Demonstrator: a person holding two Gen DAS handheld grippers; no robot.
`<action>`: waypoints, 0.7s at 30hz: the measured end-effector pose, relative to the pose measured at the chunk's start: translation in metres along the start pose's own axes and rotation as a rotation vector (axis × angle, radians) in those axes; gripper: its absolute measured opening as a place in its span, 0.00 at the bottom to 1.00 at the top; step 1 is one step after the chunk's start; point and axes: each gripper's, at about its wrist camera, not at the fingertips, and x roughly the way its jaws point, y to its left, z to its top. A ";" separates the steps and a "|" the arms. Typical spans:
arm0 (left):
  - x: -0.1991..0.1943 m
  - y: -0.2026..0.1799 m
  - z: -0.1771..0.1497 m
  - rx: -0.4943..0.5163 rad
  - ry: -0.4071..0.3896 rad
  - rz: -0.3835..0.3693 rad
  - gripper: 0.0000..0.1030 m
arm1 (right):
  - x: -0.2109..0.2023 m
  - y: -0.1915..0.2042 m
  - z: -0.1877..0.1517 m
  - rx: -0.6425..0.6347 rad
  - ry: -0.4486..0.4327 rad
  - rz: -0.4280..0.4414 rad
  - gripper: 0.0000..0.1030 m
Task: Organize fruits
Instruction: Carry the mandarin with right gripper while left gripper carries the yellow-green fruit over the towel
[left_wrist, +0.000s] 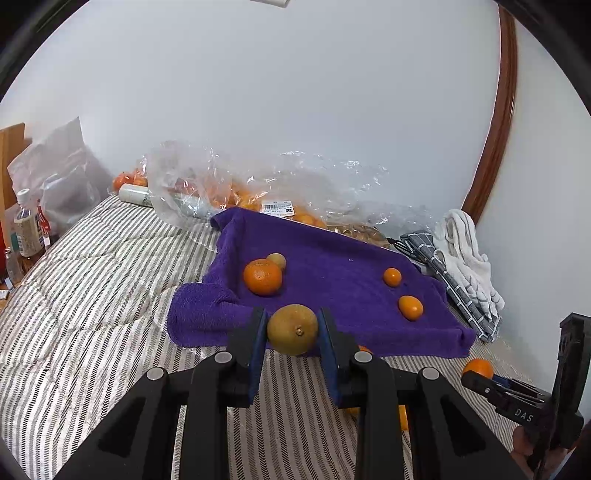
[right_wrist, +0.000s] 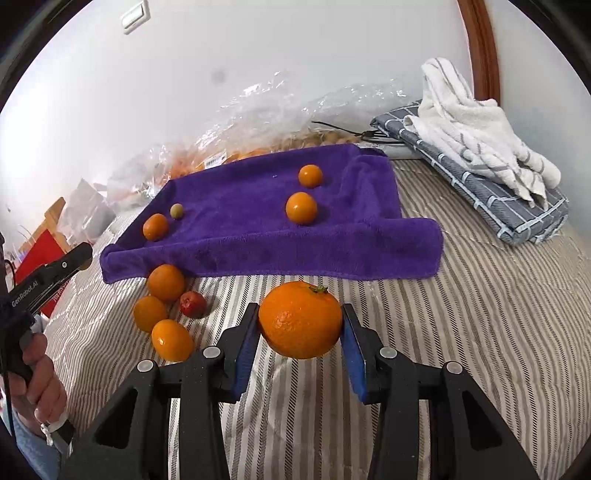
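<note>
My left gripper (left_wrist: 292, 328) is shut on a small olive-brown fruit (left_wrist: 292, 329), held just before the near edge of a purple towel (left_wrist: 332, 269). On the towel lie a large orange (left_wrist: 262, 277), a small brownish fruit (left_wrist: 276, 260) behind it, and two small oranges (left_wrist: 392, 277) (left_wrist: 410, 307). My right gripper (right_wrist: 300, 325) is shut on a large orange (right_wrist: 300, 319) with a green stem, above the striped bedding. Left of it, three oranges (right_wrist: 166, 283) (right_wrist: 149, 313) (right_wrist: 172, 339) and a small red fruit (right_wrist: 192, 303) lie off the purple towel (right_wrist: 258, 221).
Crinkled clear plastic bags with more oranges (left_wrist: 258, 192) lie against the white wall behind the towel. A folded grey checked cloth (right_wrist: 476, 177) with a white towel (right_wrist: 476, 133) on it sits at the right. Bottles (left_wrist: 27, 229) stand at the far left. A hand (right_wrist: 40, 387) holds the other gripper.
</note>
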 end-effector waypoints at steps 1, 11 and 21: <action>0.000 0.001 0.000 -0.003 0.002 0.002 0.25 | -0.001 0.000 0.000 0.001 -0.001 0.001 0.41; -0.012 0.015 0.024 0.009 0.003 0.087 0.25 | -0.021 0.006 0.030 -0.039 -0.037 -0.033 0.41; -0.007 0.009 0.084 0.053 -0.017 0.031 0.25 | -0.005 0.023 0.092 -0.076 -0.114 0.003 0.41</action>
